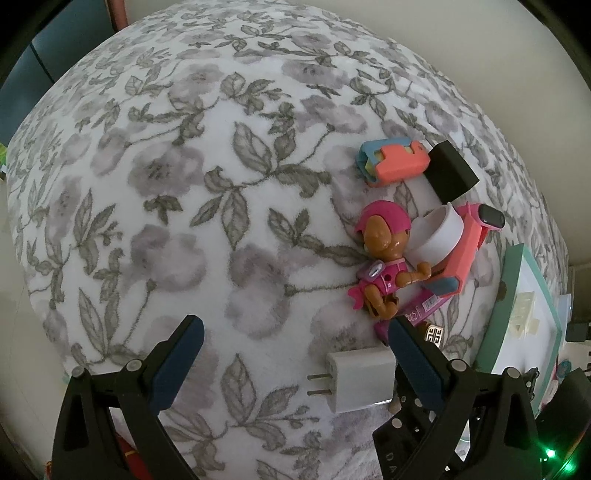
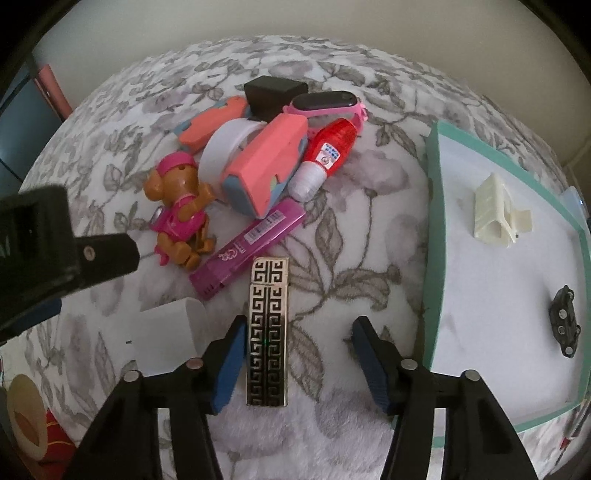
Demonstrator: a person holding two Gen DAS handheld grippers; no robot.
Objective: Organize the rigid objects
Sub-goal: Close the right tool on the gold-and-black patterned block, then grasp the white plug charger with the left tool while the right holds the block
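- Two tools are seen released: the left tool [image 1: 295, 334] with a white charger [image 1: 360, 380] between its fingers, beside the right one.
- The right tool [image 2: 299, 332] is spread around a patterned lighter [image 2: 267, 332] on the bed [image 2: 351, 258]; toys are piled ahead.

Surface: a soft, fuzzy floral cover [image 1: 229, 206] in white with grey leaves and pale mauve blossoms, spread wide across both views.
Wall: a plain cream wall [image 2: 295, 18] behind the far edge of the cover.
Left side: a dark blue panel [image 1: 44, 51] beside a reddish-brown upright strip [image 1: 117, 14].
Light: dim, soft and even.
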